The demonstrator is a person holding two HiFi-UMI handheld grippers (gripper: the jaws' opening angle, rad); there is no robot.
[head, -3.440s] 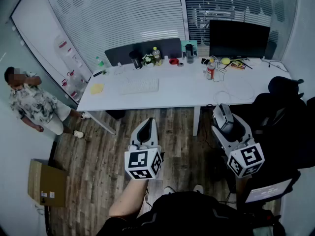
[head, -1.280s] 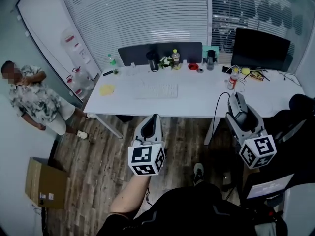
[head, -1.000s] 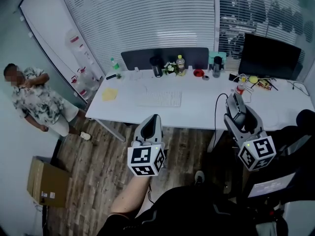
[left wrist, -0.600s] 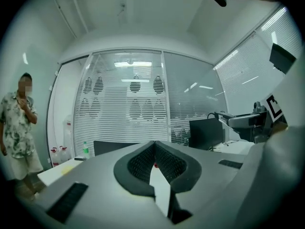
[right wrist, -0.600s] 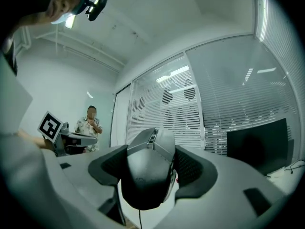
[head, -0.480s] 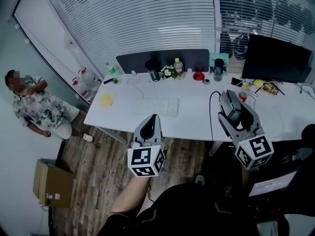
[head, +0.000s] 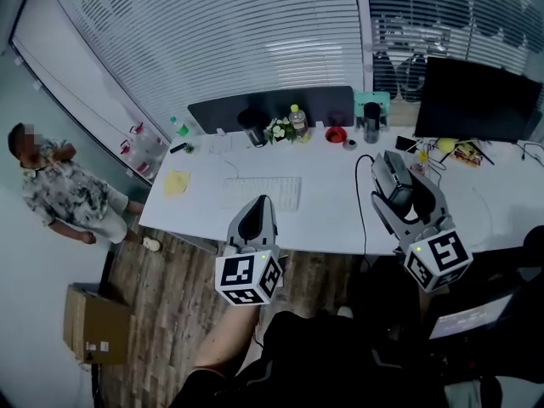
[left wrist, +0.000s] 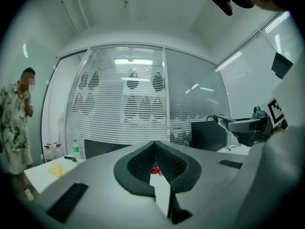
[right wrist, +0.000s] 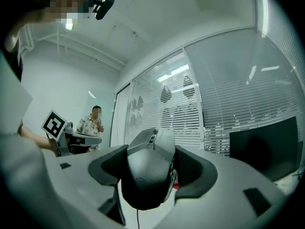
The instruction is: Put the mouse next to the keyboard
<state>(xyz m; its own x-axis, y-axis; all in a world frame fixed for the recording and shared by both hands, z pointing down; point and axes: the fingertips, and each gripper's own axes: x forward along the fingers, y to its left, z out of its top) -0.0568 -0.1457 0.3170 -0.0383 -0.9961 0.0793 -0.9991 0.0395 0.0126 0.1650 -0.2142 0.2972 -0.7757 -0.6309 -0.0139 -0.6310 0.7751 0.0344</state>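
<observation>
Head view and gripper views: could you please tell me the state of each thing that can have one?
right gripper: shut on the mouse.
mouse: held off the desk, cable hanging.
left gripper: jaws together, empty.
keyboard: flat on the desk, untouched.
monitor: screen dark.

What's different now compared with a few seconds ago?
The person has stepped up to the desk, carrying both grippers forward: the right gripper now hangs over it, the left gripper reaches its edge. Right still clamps the mouse; left stays shut, empty. The keyboard lies unmoved.
</observation>
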